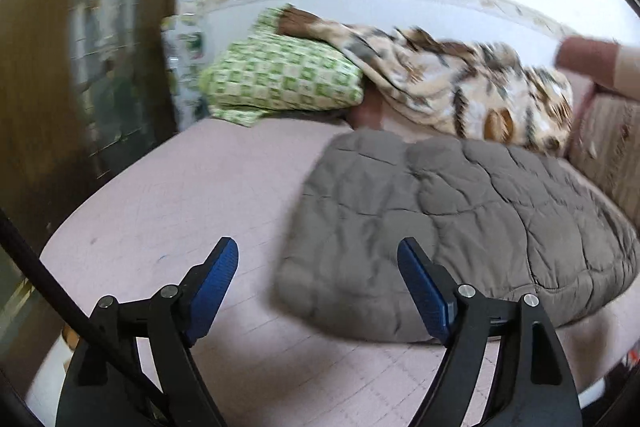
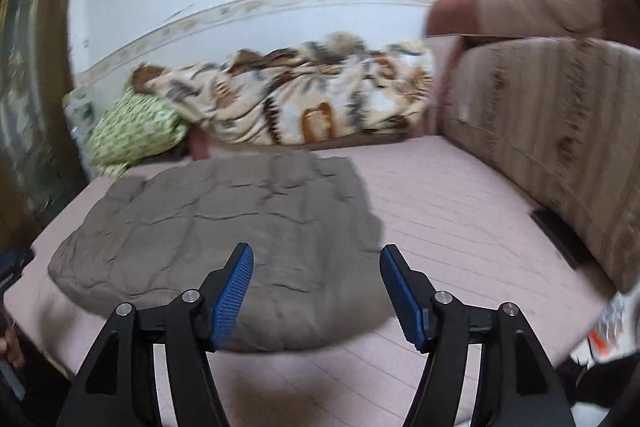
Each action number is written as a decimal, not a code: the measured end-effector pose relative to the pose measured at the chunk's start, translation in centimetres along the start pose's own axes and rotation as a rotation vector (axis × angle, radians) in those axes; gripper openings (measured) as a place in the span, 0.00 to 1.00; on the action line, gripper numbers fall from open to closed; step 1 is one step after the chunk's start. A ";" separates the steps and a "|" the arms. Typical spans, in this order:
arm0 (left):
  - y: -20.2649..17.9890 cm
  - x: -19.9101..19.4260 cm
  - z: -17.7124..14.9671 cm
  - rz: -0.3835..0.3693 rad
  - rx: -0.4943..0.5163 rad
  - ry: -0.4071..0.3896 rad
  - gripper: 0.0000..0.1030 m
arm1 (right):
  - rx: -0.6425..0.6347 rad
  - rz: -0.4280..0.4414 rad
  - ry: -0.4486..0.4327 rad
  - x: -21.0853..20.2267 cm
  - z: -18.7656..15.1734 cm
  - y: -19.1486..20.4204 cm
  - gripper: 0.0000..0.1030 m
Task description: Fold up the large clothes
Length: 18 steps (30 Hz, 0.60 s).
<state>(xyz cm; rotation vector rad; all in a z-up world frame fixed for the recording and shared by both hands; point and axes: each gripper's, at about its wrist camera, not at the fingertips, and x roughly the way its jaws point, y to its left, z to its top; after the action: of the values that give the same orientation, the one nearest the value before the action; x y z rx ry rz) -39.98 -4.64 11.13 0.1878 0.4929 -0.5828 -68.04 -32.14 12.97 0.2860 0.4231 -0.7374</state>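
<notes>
A grey quilted garment (image 1: 460, 223) lies folded into a thick flat slab on the pink mattress (image 1: 192, 187). My left gripper (image 1: 318, 249) hangs open above its near left corner, with nothing between the blue pads (image 1: 214, 281). The same grey garment (image 2: 224, 227) fills the middle left of the right wrist view. My right gripper (image 2: 316, 255) hovers open over its near right edge, and its blue pads (image 2: 234, 291) hold nothing. Both pictures are blurred.
A green checked pillow (image 1: 276, 79) and a brown-and-cream patterned blanket (image 1: 472, 91) lie along the far wall. A striped cushion (image 2: 552, 131) stands on the right of the mattress (image 2: 460, 211), with a dark flat object (image 2: 560, 239) at its foot. A dark wooden cabinet (image 1: 80, 67) borders the left side.
</notes>
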 end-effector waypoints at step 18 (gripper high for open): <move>1.8 10.3 -2.4 -0.067 -0.149 0.256 0.87 | 0.209 -0.007 0.310 11.8 -2.8 -6.3 0.68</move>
<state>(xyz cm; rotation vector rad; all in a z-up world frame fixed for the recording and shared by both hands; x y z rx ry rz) -32.42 -7.39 4.00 0.1041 0.7906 -0.5874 -65.38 -42.47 4.33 0.6001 0.6412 -0.7476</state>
